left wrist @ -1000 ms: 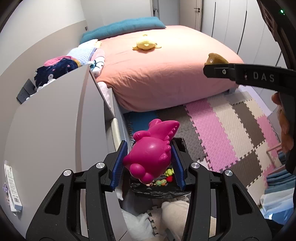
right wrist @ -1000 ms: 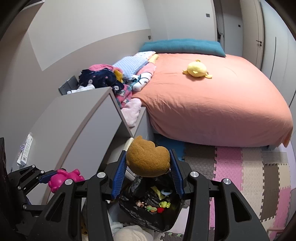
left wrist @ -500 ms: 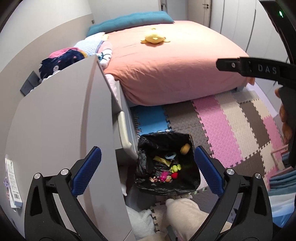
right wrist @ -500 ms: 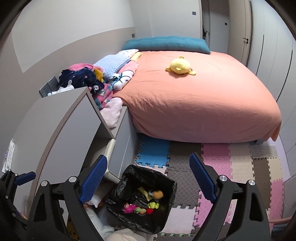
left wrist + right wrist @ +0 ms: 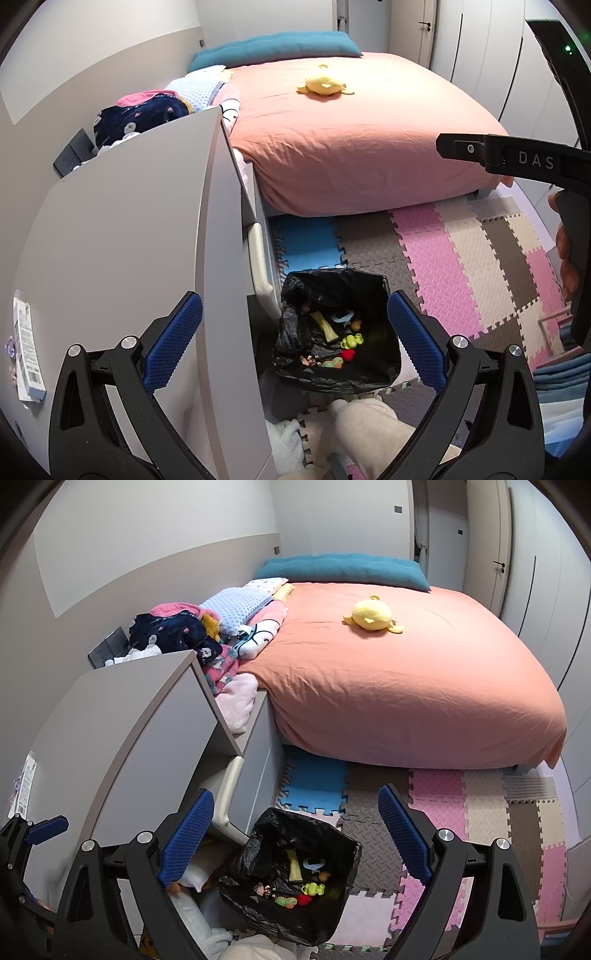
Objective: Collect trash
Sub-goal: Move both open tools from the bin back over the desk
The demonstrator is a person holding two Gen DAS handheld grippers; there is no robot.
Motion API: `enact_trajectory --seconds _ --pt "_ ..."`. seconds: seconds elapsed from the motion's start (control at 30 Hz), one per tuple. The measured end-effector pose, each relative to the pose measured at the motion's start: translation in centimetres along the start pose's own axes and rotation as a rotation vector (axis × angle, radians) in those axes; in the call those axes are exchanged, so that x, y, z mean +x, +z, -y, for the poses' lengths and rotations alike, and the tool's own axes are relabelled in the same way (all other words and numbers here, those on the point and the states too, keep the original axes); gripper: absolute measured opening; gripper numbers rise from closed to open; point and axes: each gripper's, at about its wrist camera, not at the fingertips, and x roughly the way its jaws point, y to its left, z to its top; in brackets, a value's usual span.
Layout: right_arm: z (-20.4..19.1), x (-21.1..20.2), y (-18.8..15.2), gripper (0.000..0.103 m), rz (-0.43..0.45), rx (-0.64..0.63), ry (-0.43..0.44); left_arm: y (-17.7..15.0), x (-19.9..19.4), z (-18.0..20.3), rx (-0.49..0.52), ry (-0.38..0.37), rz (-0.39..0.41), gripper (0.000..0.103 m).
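A bin lined with a black bag [image 5: 338, 328] stands on the floor beside the grey cabinet, with several small toys at its bottom; it also shows in the right wrist view [image 5: 291, 880]. My left gripper [image 5: 293, 341] is open and empty above the bin. My right gripper [image 5: 295, 845] is open and empty above it too. Its arm marked DAS [image 5: 517, 162] crosses the right of the left wrist view. The pink toy and the brown one cannot be told apart among the bin's contents.
A grey cabinet top [image 5: 122, 236] with a white packet [image 5: 27, 350] lies at left. A bed with a pink cover [image 5: 399, 679] holds a yellow plush [image 5: 371, 614] and piled clothes [image 5: 177, 631]. Foam puzzle mats [image 5: 461, 258] cover the floor.
One second ago my left gripper held a pink toy and my right a brown one. Both jaws opened, the toys are gone from them, and both grippers rose.
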Motion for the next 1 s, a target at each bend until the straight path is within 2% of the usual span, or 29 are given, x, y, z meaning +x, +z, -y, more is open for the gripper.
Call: enact_trajectory --seconds 0.47,1.0 --pt "-5.4 -1.5 0.6 0.090 0.029 -0.068 0.059 -1.4 -2.7 -3.5 -0.057 0.044 0.040 0.097" --pt "-17.0 -1.5 0.4 0.090 0.023 -0.205 0.181 -5.8 -6.9 -12.3 -0.213 0.147 0.076 0.097"
